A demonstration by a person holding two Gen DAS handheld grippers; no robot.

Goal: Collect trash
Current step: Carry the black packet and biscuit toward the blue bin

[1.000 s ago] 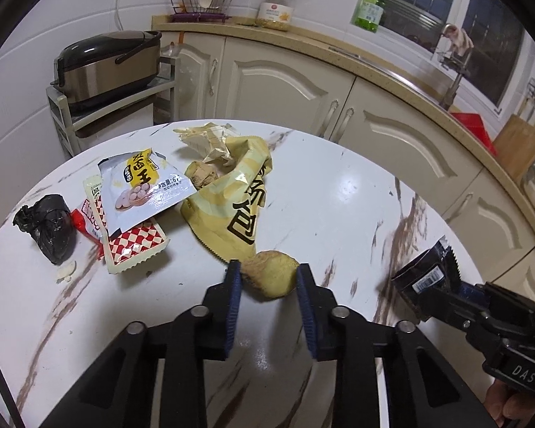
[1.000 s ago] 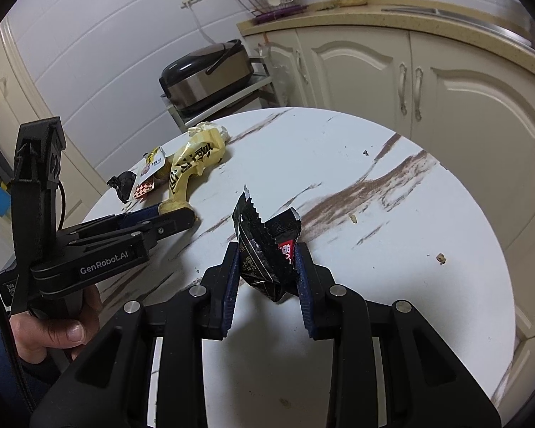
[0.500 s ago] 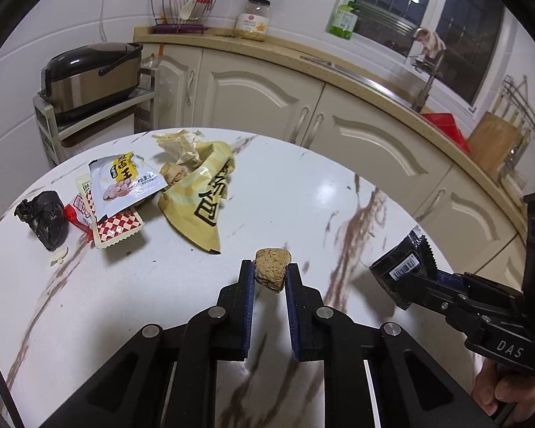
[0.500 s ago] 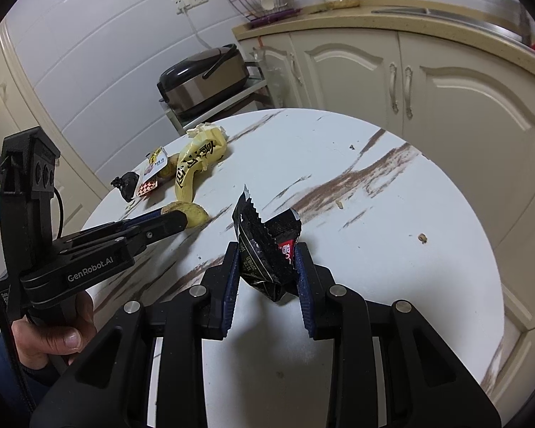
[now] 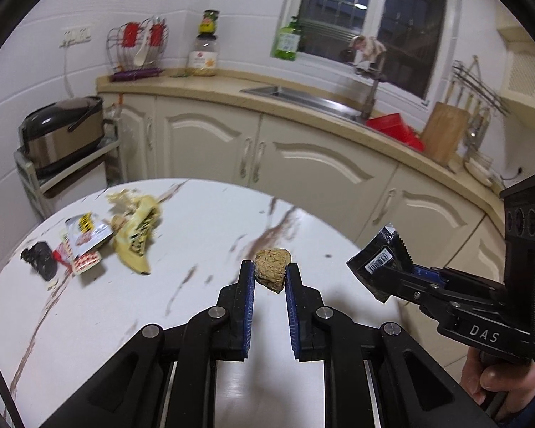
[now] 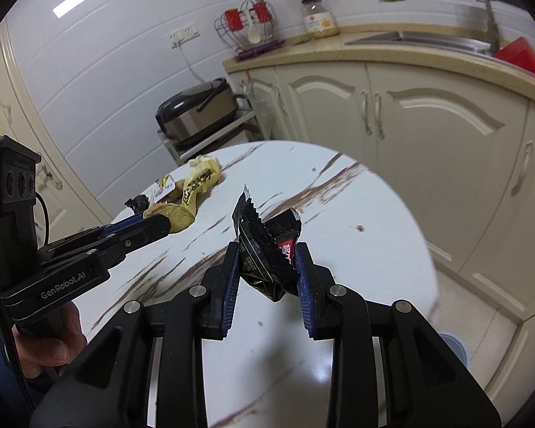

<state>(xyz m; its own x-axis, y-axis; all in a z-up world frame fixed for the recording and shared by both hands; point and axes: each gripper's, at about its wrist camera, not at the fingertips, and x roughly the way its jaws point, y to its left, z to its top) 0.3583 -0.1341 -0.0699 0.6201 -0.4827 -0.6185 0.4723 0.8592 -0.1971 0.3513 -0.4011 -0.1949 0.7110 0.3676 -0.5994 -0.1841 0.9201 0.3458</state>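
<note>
Brown and rough-grained, a small lump of food scrap (image 5: 271, 270) is clamped between the blue pads of the left gripper (image 5: 269, 278), lifted clear of the tabletop (image 5: 203, 235); the jaws have just been closing on it. A crumpled black wrapper (image 6: 265, 249), with a saw-toothed edge and a patch of red print, is pinched between the jaws of the right gripper (image 6: 267, 267), also above the tabletop. More trash is left near the far left edge of the round tabletop: a yellow snack bag (image 5: 139, 235), a silver packet (image 5: 85, 233) lying against a red-checked wrapper (image 5: 85, 262), and a knotted black bag (image 5: 39, 265) closest to the edge. White marble with brown veins forms the tabletop. Cream cabinets (image 5: 303, 167) under a beige counter are seen behind it, with a steel sink (image 5: 303, 96) below a dark window, a cooker (image 5: 62, 132) on a side shelf, and white tiled walls.
</note>
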